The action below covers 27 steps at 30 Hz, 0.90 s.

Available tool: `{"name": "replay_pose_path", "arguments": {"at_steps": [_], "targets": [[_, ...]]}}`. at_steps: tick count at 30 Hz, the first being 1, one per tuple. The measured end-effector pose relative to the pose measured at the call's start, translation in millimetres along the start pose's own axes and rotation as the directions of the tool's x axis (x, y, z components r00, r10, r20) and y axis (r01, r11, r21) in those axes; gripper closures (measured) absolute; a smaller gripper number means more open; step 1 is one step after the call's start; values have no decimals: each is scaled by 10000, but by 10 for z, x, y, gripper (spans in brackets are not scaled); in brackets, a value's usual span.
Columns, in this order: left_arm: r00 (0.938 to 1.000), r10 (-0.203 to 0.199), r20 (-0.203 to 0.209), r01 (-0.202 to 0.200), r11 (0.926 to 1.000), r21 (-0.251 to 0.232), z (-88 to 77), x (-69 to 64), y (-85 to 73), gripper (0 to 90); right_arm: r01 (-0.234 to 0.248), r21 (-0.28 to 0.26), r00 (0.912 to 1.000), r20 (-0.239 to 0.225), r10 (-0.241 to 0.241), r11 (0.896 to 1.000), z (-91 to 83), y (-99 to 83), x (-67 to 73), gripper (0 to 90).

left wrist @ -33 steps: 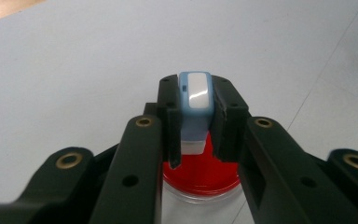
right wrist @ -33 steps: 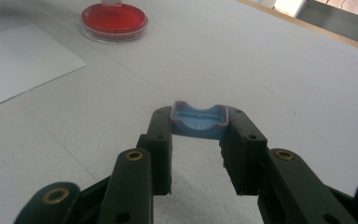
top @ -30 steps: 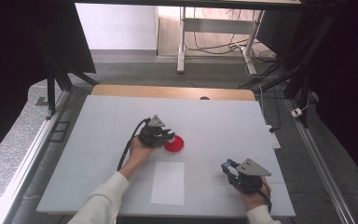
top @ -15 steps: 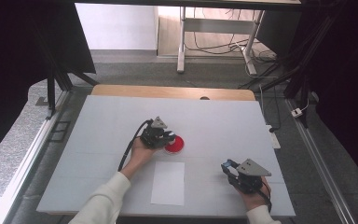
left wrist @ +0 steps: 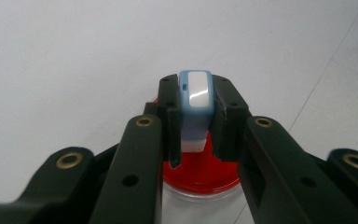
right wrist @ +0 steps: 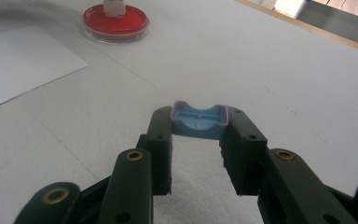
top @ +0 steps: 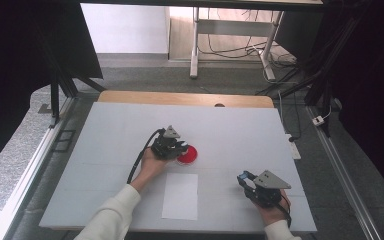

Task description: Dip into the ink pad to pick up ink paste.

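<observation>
left gripper (left wrist: 193,135) clamps a blue-and-white stamp (left wrist: 195,100) over the round red ink dish (top: 187,154) for inking; right gripper (right wrist: 198,154) grips the stamp's blue cap (right wrist: 198,120) aside.

My sleeves (top: 111,216) cream-white. Each hand-held gripper black: left hand-held gripper (top: 179,148), right hand-held gripper (top: 243,180); grey three-cornered top plates, brass-ringed screws, black cable (top: 139,159).

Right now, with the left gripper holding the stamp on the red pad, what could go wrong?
1. The left gripper clamps the blue-and-white stamp on the red ink pad; the shallow dish might lift or slide along when the stamp rises.
2. An inked stamp could smear the white table before reaching the paper sheet.
3. The right gripper pinches the blue cap only at its tips; it may slip.
</observation>
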<state>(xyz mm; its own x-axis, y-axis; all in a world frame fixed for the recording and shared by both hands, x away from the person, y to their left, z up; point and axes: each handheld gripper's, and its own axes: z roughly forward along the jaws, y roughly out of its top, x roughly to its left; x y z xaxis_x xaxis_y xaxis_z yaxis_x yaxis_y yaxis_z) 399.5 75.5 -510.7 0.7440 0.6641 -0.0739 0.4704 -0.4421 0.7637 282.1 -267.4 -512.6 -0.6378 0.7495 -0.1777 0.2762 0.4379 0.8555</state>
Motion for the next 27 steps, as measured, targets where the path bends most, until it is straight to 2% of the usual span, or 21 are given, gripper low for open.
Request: {"name": "replay_pose_path", "arguments": {"at_steps": [13,27], "targets": [[10000,-19,-31,18,9998,-221,-49,-7,17,752,3,-9,10000,12,-3,10000,-1,0,-5,649],[9998,-10,176,23,9975,-699,-220,-13,86,752,28,-14,10000,20,-28,10000,-7,1,-10,649]]}}
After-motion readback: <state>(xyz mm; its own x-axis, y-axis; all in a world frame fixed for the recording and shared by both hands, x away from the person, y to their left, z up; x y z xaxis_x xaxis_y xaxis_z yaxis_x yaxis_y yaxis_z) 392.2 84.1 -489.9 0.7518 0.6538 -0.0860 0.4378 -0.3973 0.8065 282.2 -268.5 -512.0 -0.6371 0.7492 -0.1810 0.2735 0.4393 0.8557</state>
